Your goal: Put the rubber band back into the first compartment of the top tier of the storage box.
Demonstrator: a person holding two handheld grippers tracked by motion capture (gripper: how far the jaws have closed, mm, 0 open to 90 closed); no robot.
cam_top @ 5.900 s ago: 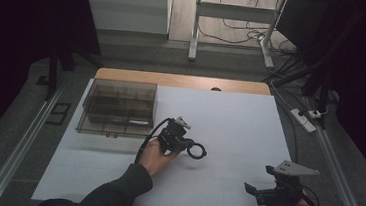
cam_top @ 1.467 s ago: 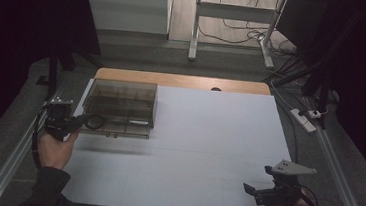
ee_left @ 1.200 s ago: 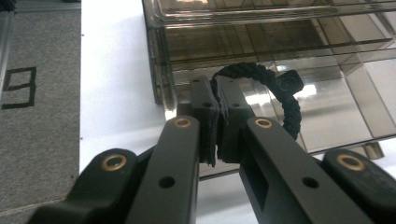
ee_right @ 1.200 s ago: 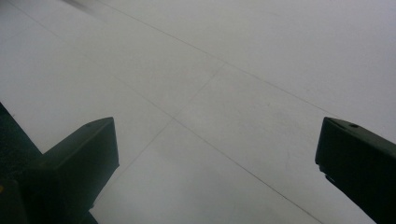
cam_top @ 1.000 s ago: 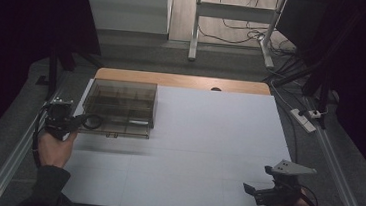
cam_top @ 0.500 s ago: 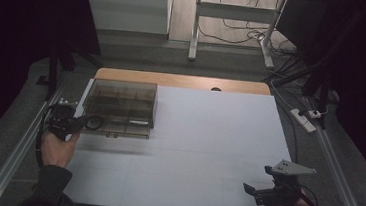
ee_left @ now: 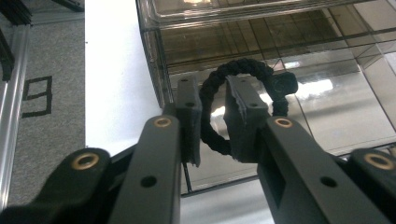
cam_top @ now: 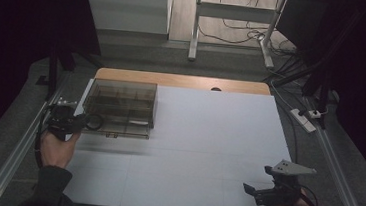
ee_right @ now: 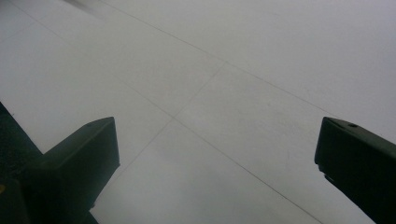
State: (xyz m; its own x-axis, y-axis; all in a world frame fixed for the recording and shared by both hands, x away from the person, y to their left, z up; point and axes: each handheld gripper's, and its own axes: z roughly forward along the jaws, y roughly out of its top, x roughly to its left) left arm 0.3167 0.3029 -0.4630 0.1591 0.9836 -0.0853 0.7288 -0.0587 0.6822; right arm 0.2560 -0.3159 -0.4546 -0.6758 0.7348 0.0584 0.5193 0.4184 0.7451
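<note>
At the table's (cam_top: 207, 150) left edge the left gripper (cam_top: 76, 122) points at the near-left corner of the clear box (cam_top: 120, 106). A black braided loop (ee_left: 233, 105) sits between its jaws, hanging over the box's open compartments by the left wall. The jaws have just been opening: they stand a little apart, and the loop's cord runs through the gap. The left pad seems clear of the cord; the right pad lies close against it, and whether it still presses I cannot tell. The loop's clasp end pokes out past the right jaw.

In the high view the loop (cam_top: 94, 121) shows as a small ring at the gripper's tip, just over the box's front left part.

Well apart, at the near-right corner of the table, the right gripper (cam_top: 250, 188) rests low in the hand. Its jaws are spread wide with nothing between them, over bare white tabletop (ee_right: 224, 93).
</note>
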